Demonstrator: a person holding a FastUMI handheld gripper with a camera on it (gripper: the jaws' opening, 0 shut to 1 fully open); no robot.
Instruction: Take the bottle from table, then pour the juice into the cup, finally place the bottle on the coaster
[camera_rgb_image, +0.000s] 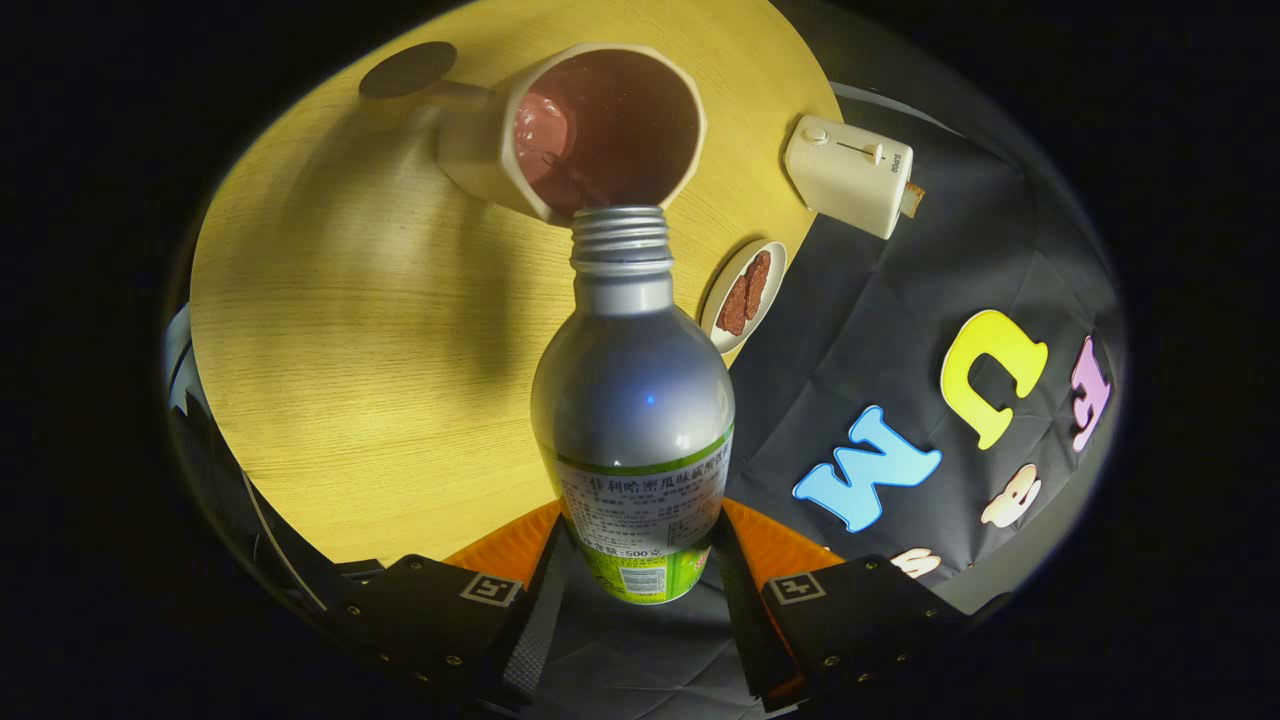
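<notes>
A silver bottle (632, 400) with a white and green label is clamped between my fingers, so my gripper (636, 560) is shut on its lower body. The bottle is tipped forward, and its open threaded mouth (620, 235) hangs right at the near rim of the cream cup (600, 130). Reddish juice fills the inside of the cup. Beyond the cup, a dark round coaster (407, 70) lies flat on the wooden table (370, 330).
To the right of the bottle's neck, a small white plate (745, 295) with brown pieces sits at the table's edge. A cream toaster-like box (850, 175) stands further right, beyond the plate.
</notes>
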